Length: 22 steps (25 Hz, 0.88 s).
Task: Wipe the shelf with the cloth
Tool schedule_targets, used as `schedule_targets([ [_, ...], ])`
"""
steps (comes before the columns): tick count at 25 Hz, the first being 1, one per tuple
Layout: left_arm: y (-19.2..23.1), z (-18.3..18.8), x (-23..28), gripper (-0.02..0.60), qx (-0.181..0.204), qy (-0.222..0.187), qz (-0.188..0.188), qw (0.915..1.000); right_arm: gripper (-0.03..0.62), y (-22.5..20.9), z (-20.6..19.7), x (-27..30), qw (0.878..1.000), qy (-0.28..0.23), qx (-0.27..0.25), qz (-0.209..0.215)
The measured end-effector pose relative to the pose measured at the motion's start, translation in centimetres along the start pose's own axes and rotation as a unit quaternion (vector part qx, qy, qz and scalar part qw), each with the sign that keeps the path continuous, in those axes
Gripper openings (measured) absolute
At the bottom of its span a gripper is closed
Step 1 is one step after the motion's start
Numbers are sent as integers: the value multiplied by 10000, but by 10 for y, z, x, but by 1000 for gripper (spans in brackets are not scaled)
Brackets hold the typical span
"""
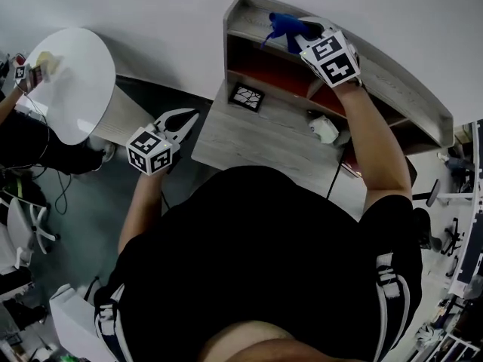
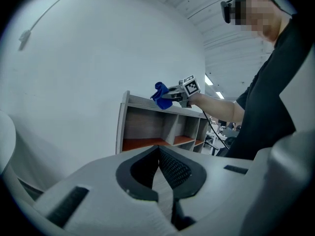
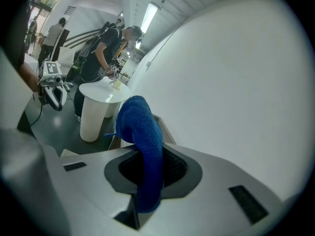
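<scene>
**Tabletop** (image 1: 241, 143): grey wood grain, set against a white wall. A shelf unit is carried at its far side.

**Shelf** (image 1: 411, 93): a grey unit with a long top board and open compartments with orange-red floors below.

**Right tongs** (image 1: 300, 33): reached out over the far left end of the top board. They are pinched on the cloth, which fills the gap between the pads in the right gripper view.

**Left tongs** (image 1: 185, 121): held low, left of the tabletop and well apart from the shelf. The tips are pressed together with nothing between them.

**Cloth** (image 1: 285, 26): blue and knitted, bunched in the right tongs. A rounded lobe stands out beyond the tips at the left end of the top board. Contact with the board cannot be confirmed.

**Handling assessment:**
- The cloth is judged light, soft and limp, so no shape will be kept unsupported.
- The free lobe is likely to fold or drag under a stroke.
- Grip is judged best taken at the bunched middle, as now, with enough left forward to be pressed flat.
- Slippage through the pads is considered unlikely given the coarse knit.
</scene>
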State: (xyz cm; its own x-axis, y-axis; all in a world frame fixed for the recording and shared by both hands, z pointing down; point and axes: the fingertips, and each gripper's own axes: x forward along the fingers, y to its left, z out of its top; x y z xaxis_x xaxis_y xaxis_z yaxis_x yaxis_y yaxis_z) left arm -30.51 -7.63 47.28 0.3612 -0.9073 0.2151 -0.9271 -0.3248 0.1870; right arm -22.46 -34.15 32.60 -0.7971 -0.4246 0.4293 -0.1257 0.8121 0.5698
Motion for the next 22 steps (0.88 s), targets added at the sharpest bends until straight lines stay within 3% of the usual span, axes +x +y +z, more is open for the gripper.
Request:
schedule_targets([
  [12,-16,13,36,17,199,150,-557,9981,57,16,-37,-100,9938,-335,1015,-309],
  [22,-27,29,68,17,264,166,-919,9953,55,26,-105,-159,9661,-461,2481,-545],
])
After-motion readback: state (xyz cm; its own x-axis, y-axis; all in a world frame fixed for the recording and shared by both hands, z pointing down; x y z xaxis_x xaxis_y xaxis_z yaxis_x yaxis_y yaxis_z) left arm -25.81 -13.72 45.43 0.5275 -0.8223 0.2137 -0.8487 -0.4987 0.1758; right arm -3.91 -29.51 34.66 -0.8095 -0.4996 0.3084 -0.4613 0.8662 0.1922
